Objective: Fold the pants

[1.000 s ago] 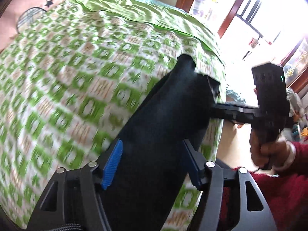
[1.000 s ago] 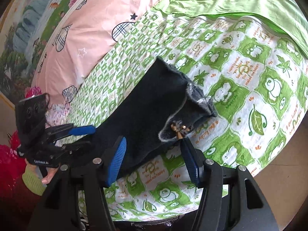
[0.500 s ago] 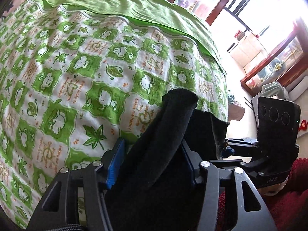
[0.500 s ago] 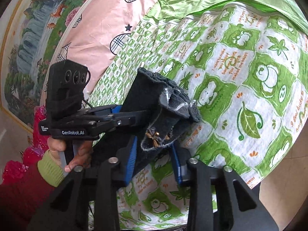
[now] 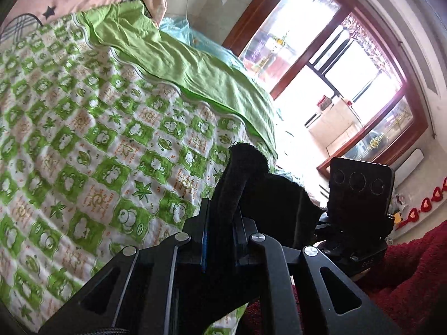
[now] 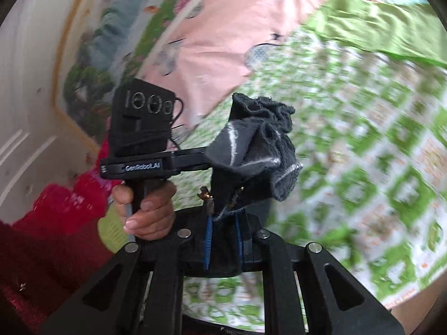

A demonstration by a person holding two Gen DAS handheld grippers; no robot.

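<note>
The black pants [image 5: 268, 195] hang bunched between my two grippers, lifted off the bed. In the left wrist view my left gripper [image 5: 220, 240] is closing, its blue pads pinching a thick fold of black fabric. In the right wrist view my right gripper [image 6: 223, 240] is also closing, pads pressed on the pants [image 6: 251, 145] near the grey inner lining and a brass zipper pull [image 6: 205, 195]. The left gripper's fingers [image 6: 192, 159] reach into the same bunch from the left, held by a hand [image 6: 148, 209]. The right gripper's camera block [image 5: 360, 192] shows behind the fabric.
A green-and-white frog-print bed cover [image 5: 97, 139] stretches ahead, with a plain green sheet [image 5: 195, 69] at its far end. A pink quilt [image 6: 223, 42] lies along the wall side. A bright window [image 5: 335, 69] is beyond the bed. A red sleeve [image 5: 405, 265] is at lower right.
Both grippers went from open around the flat pants to pinched on them. They rose together, lifting and bunching the fabric off the bed.
</note>
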